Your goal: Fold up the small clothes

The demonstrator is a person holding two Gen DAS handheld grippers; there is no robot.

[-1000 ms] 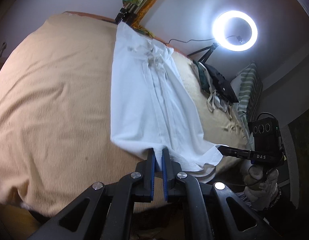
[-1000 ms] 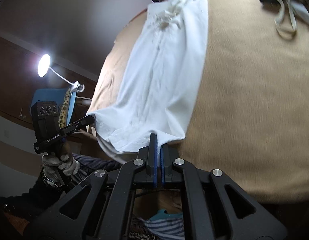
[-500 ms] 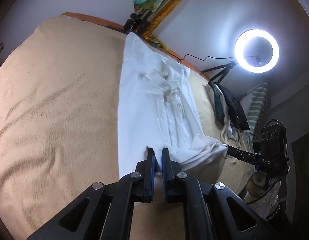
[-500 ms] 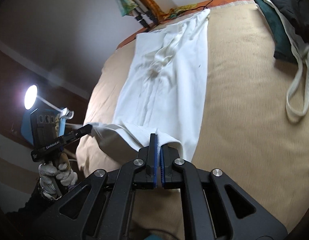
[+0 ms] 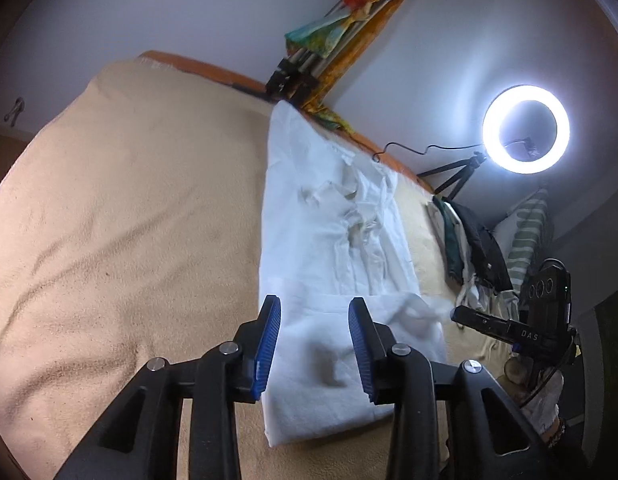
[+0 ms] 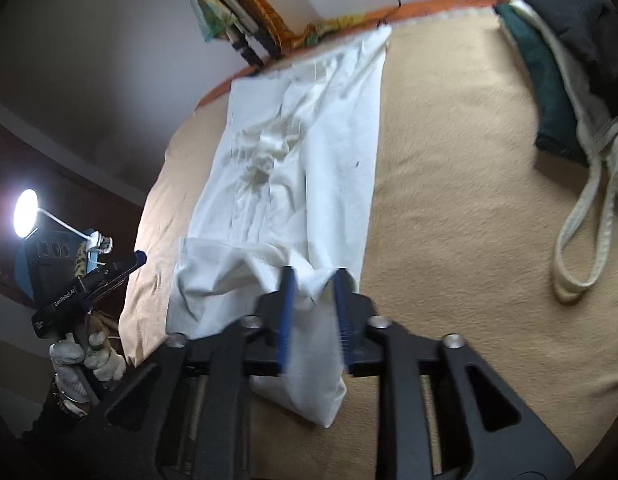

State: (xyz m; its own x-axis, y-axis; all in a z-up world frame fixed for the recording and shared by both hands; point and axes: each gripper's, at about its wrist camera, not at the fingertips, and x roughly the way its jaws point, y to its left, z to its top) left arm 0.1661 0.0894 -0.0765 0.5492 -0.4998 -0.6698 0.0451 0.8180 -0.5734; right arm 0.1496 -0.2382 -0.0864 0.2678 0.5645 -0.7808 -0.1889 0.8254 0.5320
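A long white garment (image 5: 333, 248) lies lengthwise on the tan blanket (image 5: 129, 220), its near end folded back over itself. It also shows in the right wrist view (image 6: 305, 160). My left gripper (image 5: 314, 308) is open, its blue-padded jaws standing apart over the left part of the folded near end. My right gripper (image 6: 312, 276) is open over the right corner of that fold; the cloth lies loose between and under its jaws. The right gripper's tip shows in the left wrist view (image 5: 465, 316) beside the fold's right edge.
A pile of dark and green clothes (image 6: 565, 80) with a white strap (image 6: 581, 232) lies at the right of the bed. A ring light (image 5: 525, 128) on a tripod stands behind. A lamp (image 6: 27, 212) stands at the left. Bundled poles and colourful cloth (image 5: 341, 36) lean on the wall.
Both grippers carried the garment's near hem forward over the bed, folding it back, then opened and let go. The hem now lies on the garment.
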